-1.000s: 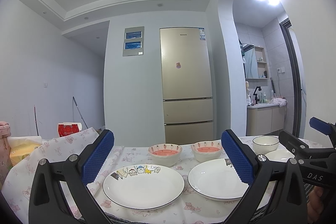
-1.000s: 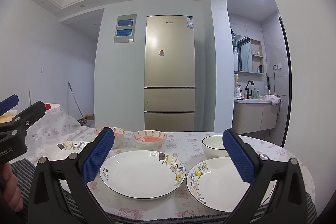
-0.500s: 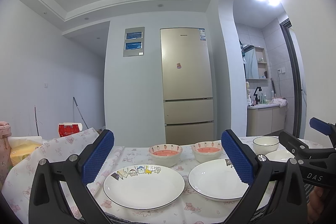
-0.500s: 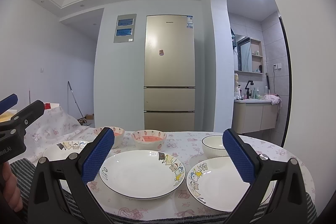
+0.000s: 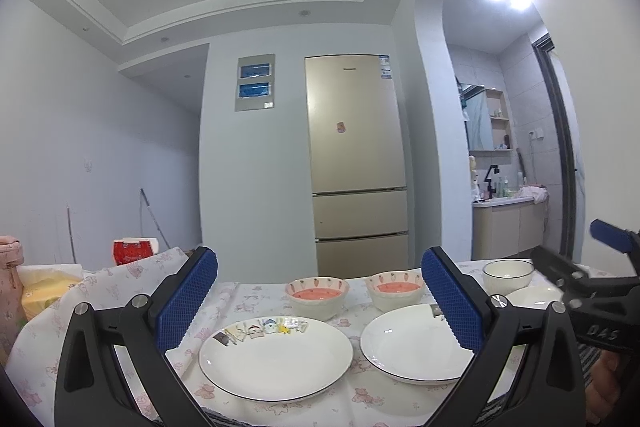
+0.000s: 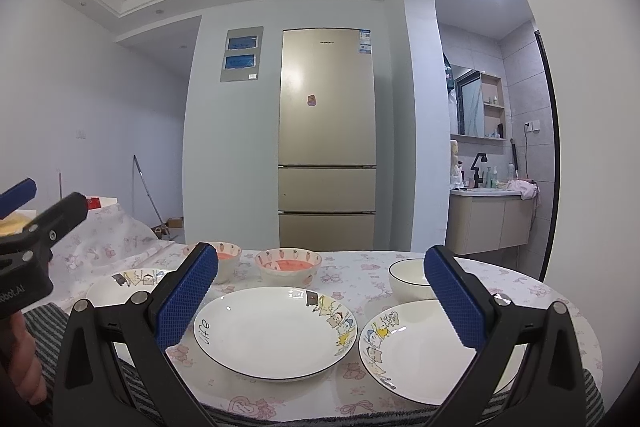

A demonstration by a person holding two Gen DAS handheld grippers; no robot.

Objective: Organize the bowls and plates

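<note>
The round bench (image 6: 552, 303), covered by a white cloth with a pink print, carries all the tableware. Beyond its far edge stands a tall gold three-door refrigerator (image 6: 327, 131).

The left gripper (image 5: 320, 303) hovers above the near edge of the bench, its blue-padded jaws wide apart and holding nothing. The right gripper (image 6: 320, 303) hovers likewise above the near edge, jaws wide apart and empty. Each gripper shows at the side of the other's view.

Three white round ceramic plates with thin dark rims lie in a row along the near edge:
- The left cartoon-print plate (image 5: 276, 359) lies toward the left side of the bench, between the left gripper's jaws in the left wrist view.
- The centre cartoon-print plate (image 6: 276, 333) lies at the middle, just beside the left plate but apart from it.
- The right cartoon-print plate (image 6: 416, 355) lies toward the right edge, near the centre plate without touching it.

Three bowls stand behind the plates, toward the far edge:
- The white dark-rimmed ceramic bowl (image 6: 410, 281) stands behind the right plate.
- The right carrot-print bowl with pink interior (image 6: 289, 267) stands behind the centre plate.
- The left carrot-print bowl with pink interior (image 5: 317, 297) stands just beside it, behind the left plate.

All bowls are upright and unstacked.
</note>
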